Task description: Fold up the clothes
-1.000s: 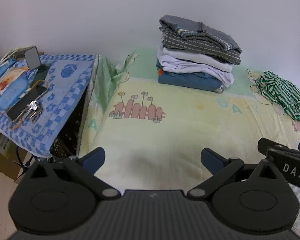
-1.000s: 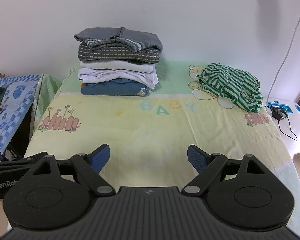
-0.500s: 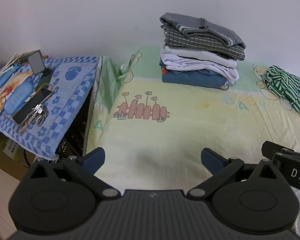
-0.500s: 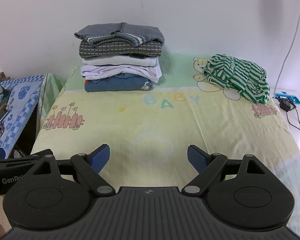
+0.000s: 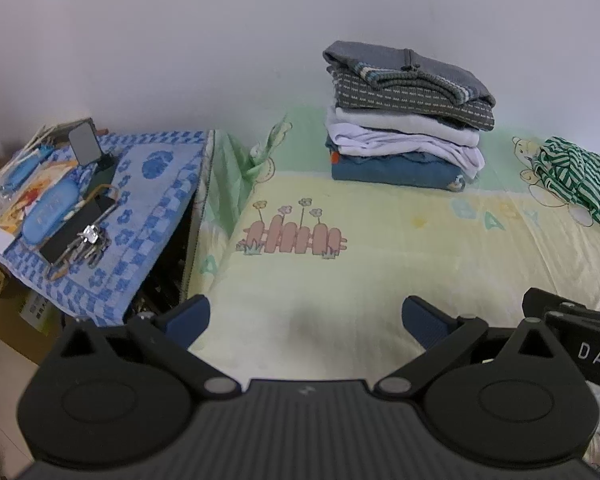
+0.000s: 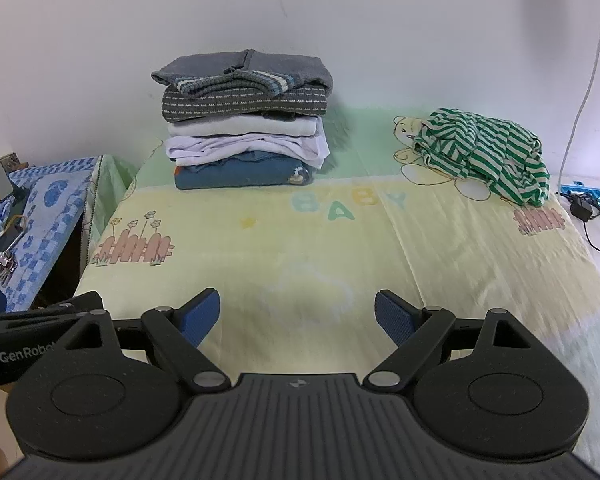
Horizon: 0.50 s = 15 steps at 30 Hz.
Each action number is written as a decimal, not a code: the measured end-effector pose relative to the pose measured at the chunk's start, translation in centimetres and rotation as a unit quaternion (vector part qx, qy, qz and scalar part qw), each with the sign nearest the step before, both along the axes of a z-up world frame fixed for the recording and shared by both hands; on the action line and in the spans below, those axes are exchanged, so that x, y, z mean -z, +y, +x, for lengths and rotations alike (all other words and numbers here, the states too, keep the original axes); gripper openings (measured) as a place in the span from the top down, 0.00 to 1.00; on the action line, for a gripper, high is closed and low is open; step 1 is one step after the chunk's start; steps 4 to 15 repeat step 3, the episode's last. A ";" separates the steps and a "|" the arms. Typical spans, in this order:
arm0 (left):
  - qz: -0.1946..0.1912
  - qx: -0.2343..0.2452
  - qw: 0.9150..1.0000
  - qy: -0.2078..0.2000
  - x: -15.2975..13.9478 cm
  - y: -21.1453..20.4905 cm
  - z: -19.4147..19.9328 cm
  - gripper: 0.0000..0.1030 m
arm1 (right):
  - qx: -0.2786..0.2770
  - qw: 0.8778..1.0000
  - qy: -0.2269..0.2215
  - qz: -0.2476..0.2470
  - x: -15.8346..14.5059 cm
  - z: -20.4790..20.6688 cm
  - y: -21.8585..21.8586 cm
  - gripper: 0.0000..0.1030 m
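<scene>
A stack of folded clothes (image 5: 408,120) (image 6: 246,120) stands at the back of the bed against the wall, a grey knit on top and a blue piece at the bottom. A crumpled green-and-white striped garment (image 5: 576,178) (image 6: 486,154) lies at the back right. My left gripper (image 5: 304,316) is open over the bed's near edge, holding nothing. My right gripper (image 6: 298,310) is open too, empty, above the yellow sheet (image 6: 300,240). Each gripper's body shows at the edge of the other's view.
A side table under a blue patterned cloth (image 5: 152,200) stands left of the bed, with keys (image 5: 86,240), a blue case (image 5: 50,210) and a small mirror. A dark gap separates it from the bed. A charger and cable (image 6: 586,212) lie on the right.
Both grippers have drawn back and tilted slightly, so the folded stack and striped garment sit lower and nearer the middle of each view. Both stay open and empty.
</scene>
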State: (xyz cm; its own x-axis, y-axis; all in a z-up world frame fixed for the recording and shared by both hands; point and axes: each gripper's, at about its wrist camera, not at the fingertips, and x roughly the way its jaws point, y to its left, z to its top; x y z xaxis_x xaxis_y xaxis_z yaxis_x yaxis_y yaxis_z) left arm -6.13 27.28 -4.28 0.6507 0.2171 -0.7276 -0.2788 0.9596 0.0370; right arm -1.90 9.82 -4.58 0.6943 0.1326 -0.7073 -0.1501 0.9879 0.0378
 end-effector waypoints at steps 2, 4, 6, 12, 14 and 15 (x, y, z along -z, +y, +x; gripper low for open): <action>-0.002 -0.001 1.000 0.000 0.0 0.1 0.0 0.01 | 0.000 1.000 0.001 0.002 0.0 0.0 0.0 0.16; -0.002 -0.001 1.000 0.001 0.0 0.1 0.0 0.01 | -0.001 1.000 0.001 0.001 0.0 0.1 0.0 0.16; -0.002 -0.001 1.000 0.001 0.0 0.1 0.0 0.01 | -0.001 1.000 0.001 0.001 0.0 0.1 0.0 0.16; -0.002 -0.001 1.000 0.001 0.0 0.1 0.0 0.01 | -0.001 1.000 0.001 0.001 0.0 0.1 0.0 0.16; -0.002 -0.001 1.000 0.001 0.0 0.1 0.0 0.01 | -0.001 1.000 0.001 0.001 0.0 0.1 0.0 0.16; -0.002 -0.001 1.000 0.001 0.0 0.1 0.0 0.01 | -0.001 1.000 0.001 0.001 0.0 0.1 0.0 0.16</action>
